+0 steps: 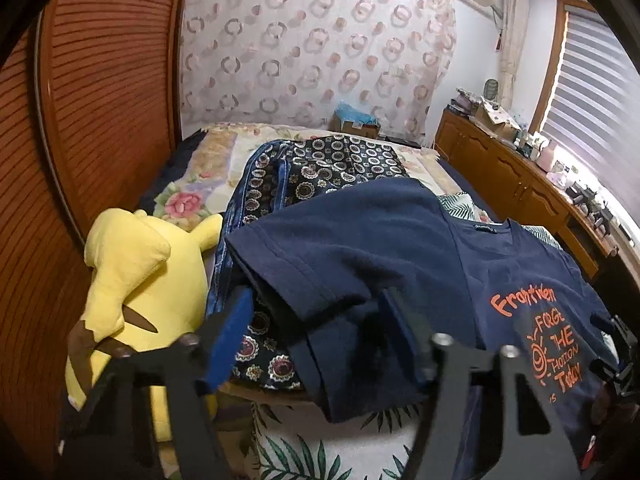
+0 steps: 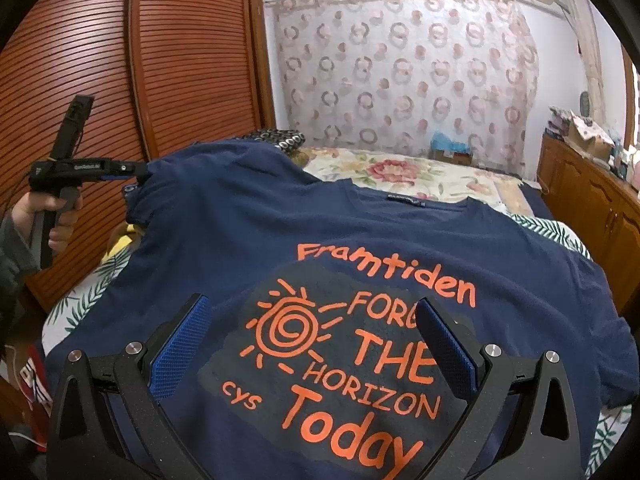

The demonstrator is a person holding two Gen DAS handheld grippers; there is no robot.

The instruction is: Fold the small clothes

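Observation:
A navy T-shirt [image 2: 248,232] with orange print lies face up on the bed; it also shows in the left wrist view [image 1: 360,240]. Its left sleeve [image 1: 304,264] sits between the blue pads of my left gripper [image 1: 316,300], whose jaws stand apart around it. In the right wrist view the left gripper [image 2: 138,174] is at that sleeve, held by a hand; whether it pinches the cloth there is unclear. My right gripper [image 2: 312,316] is open, hovering above the printed chest, holding nothing.
A yellow plush toy [image 1: 140,280] lies left of the shirt. A dark patterned garment [image 1: 332,164] lies under and behind the sleeve. A slatted wooden wardrobe [image 2: 120,60] stands at left, a wooden cabinet [image 2: 592,196] at right. The bed [image 2: 400,172] has a floral cover.

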